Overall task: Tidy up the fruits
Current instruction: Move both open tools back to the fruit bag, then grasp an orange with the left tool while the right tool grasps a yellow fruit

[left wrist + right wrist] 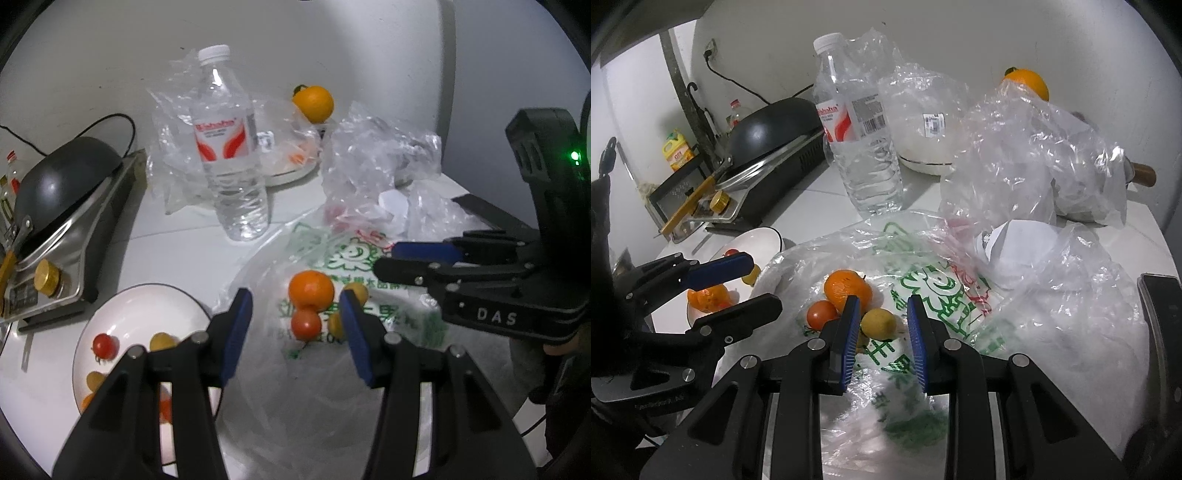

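White counter (177, 251), bagged fruit (311, 295)

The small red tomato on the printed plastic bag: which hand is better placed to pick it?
Probably left. The left gripper stands open with the small red tomato right ahead between its fingers; the right gripper is shut.

Two wrist fisheye views, each looking forward and steeply down along its own tool onto the counter (177, 251), close above the printed plastic bag (354, 258). Left view from the bag's near left, right view from its near right. Shared: bag, water bottle (860, 147), white plate (140, 314), wok (775, 125), far wall.
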Available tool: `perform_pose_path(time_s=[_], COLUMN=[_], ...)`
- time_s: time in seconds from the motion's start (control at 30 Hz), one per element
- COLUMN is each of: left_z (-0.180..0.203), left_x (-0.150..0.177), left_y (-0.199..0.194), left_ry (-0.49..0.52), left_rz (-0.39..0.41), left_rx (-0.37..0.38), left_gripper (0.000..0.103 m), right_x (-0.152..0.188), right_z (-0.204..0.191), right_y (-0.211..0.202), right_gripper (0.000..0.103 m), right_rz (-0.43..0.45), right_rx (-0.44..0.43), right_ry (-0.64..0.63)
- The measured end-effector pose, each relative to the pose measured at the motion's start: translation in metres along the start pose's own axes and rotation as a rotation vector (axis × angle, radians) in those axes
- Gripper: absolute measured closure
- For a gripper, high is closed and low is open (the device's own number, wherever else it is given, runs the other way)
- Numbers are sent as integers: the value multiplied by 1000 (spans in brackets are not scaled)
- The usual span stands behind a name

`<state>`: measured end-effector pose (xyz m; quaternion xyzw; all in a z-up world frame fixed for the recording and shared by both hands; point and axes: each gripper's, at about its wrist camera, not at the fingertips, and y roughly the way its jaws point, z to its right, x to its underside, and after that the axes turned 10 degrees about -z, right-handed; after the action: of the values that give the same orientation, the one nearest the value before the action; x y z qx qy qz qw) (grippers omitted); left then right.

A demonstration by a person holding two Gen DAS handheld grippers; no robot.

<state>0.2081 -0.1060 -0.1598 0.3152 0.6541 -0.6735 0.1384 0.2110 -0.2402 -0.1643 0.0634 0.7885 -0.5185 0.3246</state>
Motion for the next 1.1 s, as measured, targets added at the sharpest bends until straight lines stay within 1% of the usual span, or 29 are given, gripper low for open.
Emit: perform_pose_path(time_s=[0.43,0.57,0.63,0.77,0.87,1.03,1.1], left_z=[7,6,5,4,4,7,8], left_x=[-7,-10,-11,-11,-14,-19,-21], left_y=[19,24,26,33,37,42,47], left_ry=[31,35,37,40,44,60,68], left_rz=[-28,-36,-44,-61,-69,-76,-91], left_rx=[12,16,18,21,19,18,17], left_gripper=[52,52,52,52,52,52,52], right_x=[-3,-4,-3,-2,-3,-3,-3], right_z=[4,8,8,5,6,12,16], right_y=[26,33,38,43,42,31,25], right_gripper=[75,75,75,75,75,76,76], right_rz=[-68,-91,-105,-124,-118,-74,-56], right_rx=[-38,-78,-66,-72,-68,-53,-43], right_ry=[0,27,27,19,20,34,44])
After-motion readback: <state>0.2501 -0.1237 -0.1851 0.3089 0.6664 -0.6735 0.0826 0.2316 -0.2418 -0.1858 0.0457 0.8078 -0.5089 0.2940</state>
